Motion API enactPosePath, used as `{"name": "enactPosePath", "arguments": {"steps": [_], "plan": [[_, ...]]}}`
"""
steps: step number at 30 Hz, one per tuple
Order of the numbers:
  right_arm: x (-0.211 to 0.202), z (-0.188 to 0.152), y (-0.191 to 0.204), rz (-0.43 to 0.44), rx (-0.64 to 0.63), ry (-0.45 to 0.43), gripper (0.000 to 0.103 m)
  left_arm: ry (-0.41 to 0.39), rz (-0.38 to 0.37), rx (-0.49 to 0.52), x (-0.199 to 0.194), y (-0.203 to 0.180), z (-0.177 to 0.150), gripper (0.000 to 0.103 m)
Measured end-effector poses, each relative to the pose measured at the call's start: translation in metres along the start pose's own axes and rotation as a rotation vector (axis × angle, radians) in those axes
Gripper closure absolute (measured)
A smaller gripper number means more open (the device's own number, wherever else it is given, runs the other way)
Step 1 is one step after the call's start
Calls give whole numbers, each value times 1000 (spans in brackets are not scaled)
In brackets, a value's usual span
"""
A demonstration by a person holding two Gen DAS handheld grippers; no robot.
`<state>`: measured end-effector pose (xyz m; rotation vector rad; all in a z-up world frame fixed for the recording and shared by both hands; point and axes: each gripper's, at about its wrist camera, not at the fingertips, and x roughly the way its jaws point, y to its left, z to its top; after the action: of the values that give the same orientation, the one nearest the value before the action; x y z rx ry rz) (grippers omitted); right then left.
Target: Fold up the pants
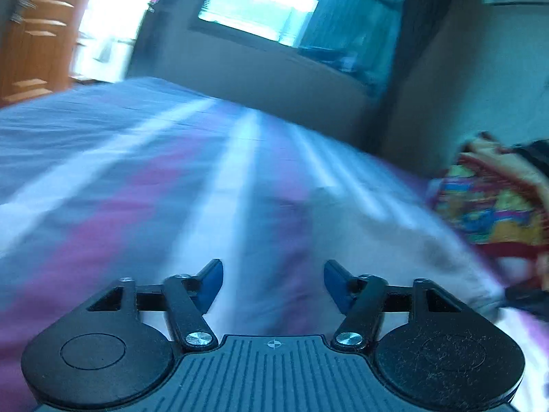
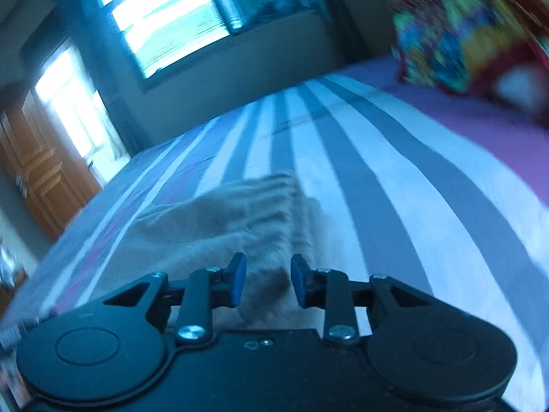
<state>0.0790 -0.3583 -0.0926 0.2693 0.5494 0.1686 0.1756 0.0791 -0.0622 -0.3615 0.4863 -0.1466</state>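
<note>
The beige pants lie crumpled on the striped bed sheet. Their wrinkles run in toward my right gripper, whose blue pads stand close together with a bunch of the beige cloth caught between them. In the left wrist view the pants spread to the right of my left gripper. That gripper is open, with only the purple and white sheet showing in the gap between its fingers. At the right edge a dark shape meets the end of the pants. Both views are blurred.
A bright multicoloured blanket or cushion sits at the right side of the bed. Beyond the bed's far edge are a wall with a window and a wooden door on the left.
</note>
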Motion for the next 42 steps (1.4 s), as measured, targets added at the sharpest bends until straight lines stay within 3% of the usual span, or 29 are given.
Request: {"name": "enactPosePath", "arguments": {"steps": [2, 4, 9, 13, 17, 23, 27, 30, 34, 42], "plan": [[9, 5, 17, -18, -93, -10, 75, 39, -76, 37, 22, -25, 9, 78], [19, 10, 29, -13, -158, -15, 78, 60, -126, 92, 41, -47, 12, 78], [32, 20, 43, -31, -244, -62, 79, 205, -102, 150, 88, -69, -4, 78], [73, -2, 28, -105, -330, 110, 83, 228, -136, 134, 92, -65, -11, 78], [72, -3, 30, -98, -373, 95, 83, 225, -143, 159, 89, -65, 2, 78], [65, 31, 44, -44, -344, -10, 81, 194, -139, 172, 123, -72, 50, 78], [92, 54, 51, -54, -353, -8, 77, 275, -120, 225, 171, -88, 62, 78], [131, 52, 39, -73, -329, 123, 73, 367, -97, 266, 207, -93, 42, 78], [145, 41, 22, -73, -292, 130, 73, 330, -87, 291, 203, -97, 34, 78], [135, 38, 33, -101, -327, 108, 71, 336, -68, 330, 197, -104, 37, 78]]}}
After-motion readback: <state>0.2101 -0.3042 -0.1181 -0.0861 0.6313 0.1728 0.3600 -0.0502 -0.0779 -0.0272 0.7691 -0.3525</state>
